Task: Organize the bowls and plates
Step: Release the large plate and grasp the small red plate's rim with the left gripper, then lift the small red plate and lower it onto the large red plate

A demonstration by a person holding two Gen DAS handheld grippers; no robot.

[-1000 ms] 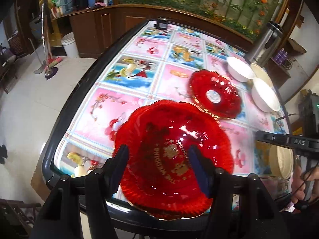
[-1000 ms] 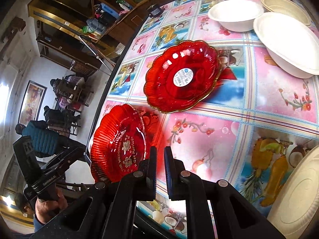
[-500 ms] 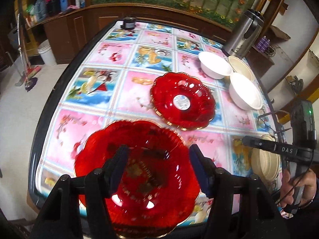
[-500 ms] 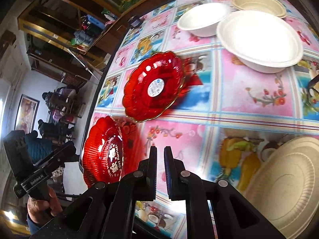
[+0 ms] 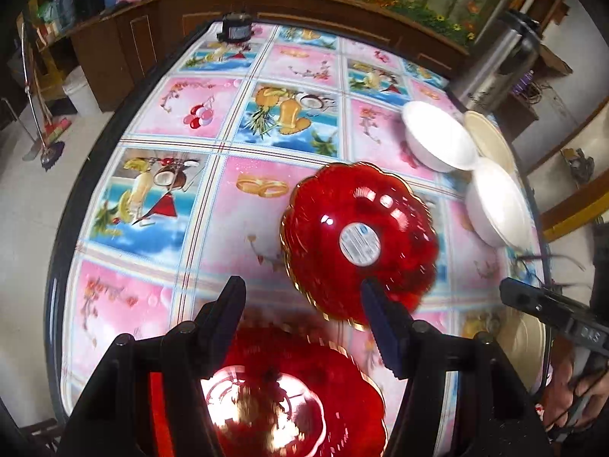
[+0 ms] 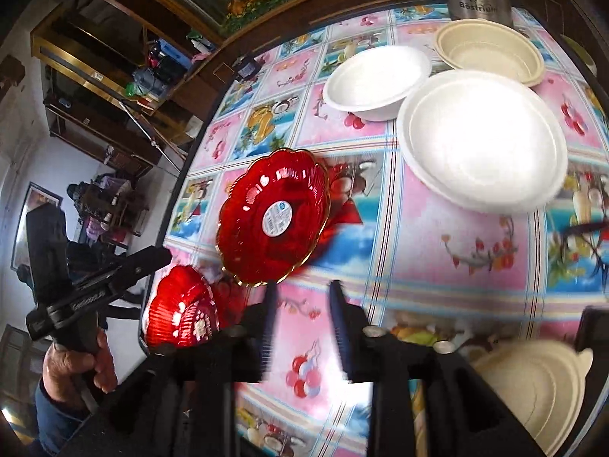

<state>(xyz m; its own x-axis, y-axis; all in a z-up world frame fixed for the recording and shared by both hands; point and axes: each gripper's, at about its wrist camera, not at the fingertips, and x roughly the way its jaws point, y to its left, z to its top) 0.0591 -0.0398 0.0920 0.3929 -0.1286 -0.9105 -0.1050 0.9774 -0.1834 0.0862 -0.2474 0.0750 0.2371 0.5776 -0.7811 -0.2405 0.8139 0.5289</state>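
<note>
Two red scalloped plastic plates with gilt rims lie on the tabletop in the left wrist view. One, the near red plate, sits at the near edge. The other, the labelled red plate with a round white sticker, lies just beyond it towards the middle. The left gripper hangs with its jaws spread and pinches nothing. A second ago the near red plate filled the space between its fingers; now that plate has slid low in the view and the labelled one is partly framed by the fingers. By my reading, the labelled plate is the next thing to be picked up. Along the right edge stand two white foam bowls and one beige bowl. One beige paper plate sits at the near right corner, and one steel flask at the far right corner.

From the right wrist view, the right gripper has just been opening. Its jaws were pressed together half a second ago and are now parted, with only tablecloth between them. It points just short of the labelled red plate's near rim, so it seems set to grasp. The count holds: two red plates, two white bowls, one beige bowl. The beige plate shows layered rims, perhaps a stack — I cannot tell how many. A hand holds the left gripper above the near left corner.
</note>
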